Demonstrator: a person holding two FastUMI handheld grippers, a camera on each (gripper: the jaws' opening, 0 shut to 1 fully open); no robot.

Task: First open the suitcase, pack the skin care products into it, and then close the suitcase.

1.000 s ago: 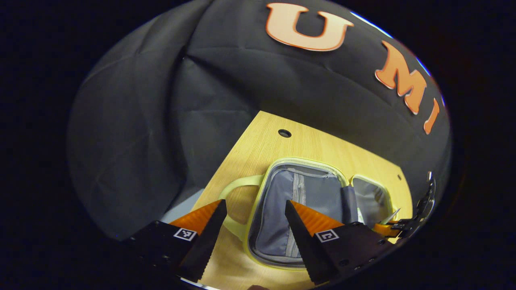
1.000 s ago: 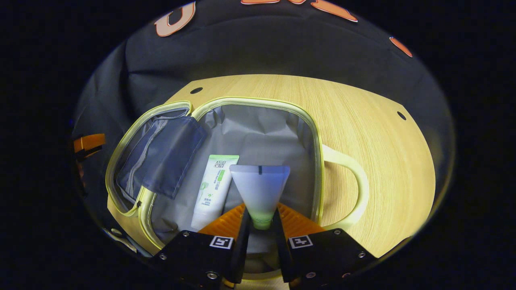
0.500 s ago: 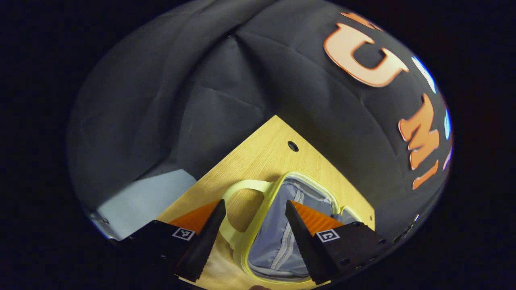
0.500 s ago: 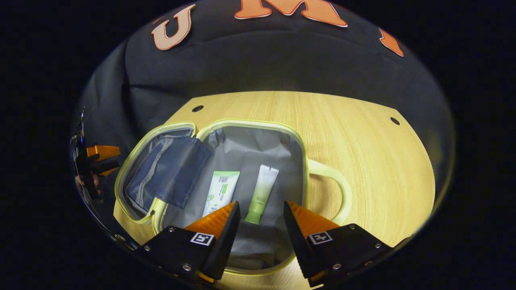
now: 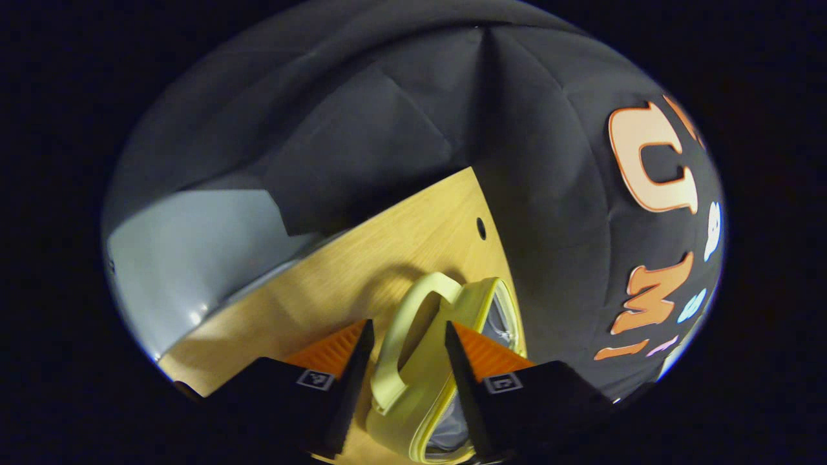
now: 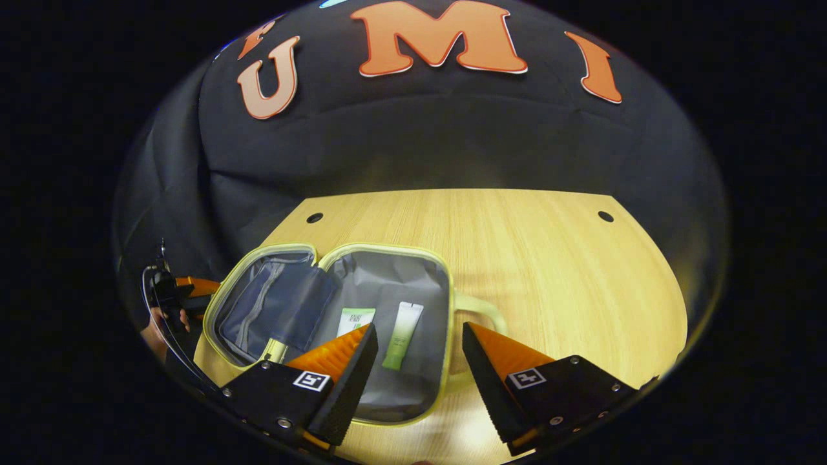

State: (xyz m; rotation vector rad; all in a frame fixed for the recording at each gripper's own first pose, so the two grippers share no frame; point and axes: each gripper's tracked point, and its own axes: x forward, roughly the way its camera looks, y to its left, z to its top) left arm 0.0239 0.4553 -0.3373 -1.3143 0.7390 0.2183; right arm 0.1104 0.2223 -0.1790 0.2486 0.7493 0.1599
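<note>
The suitcase (image 6: 336, 336) is lying open on the wooden table (image 6: 517, 258), sitting in the lower left of the right gripper view, its pale yellow rim showing all round and its grey lining facing up. Two tubes are lying side by side in its right half: a white tube (image 6: 352, 321) with green print, partly hidden behind a finger, and a green tube (image 6: 402, 336) just to the right of it. The left half is carrying a grey zip pocket (image 6: 271, 310). A pale yellow handle (image 6: 481, 310) is sticking out from the right edge of the case onto the table.

The right gripper (image 6: 413, 368) is hovering at the bottom centre of that view above the near edge of the case, its jaws standing wide apart and holding nothing.

In the left gripper view the case (image 5: 446, 361) is sitting at the bottom centre, seen edge-on, with its other handle (image 5: 404, 342) arching up between the two fingers. The left gripper (image 5: 406, 361) is framing that handle with its jaws narrowly apart; whether either finger is touching the handle I cannot tell.

At the far left of the right gripper view, the left gripper (image 6: 184, 290) and the hand (image 6: 161, 326) holding it are showing just beside the left half of the case.
</note>
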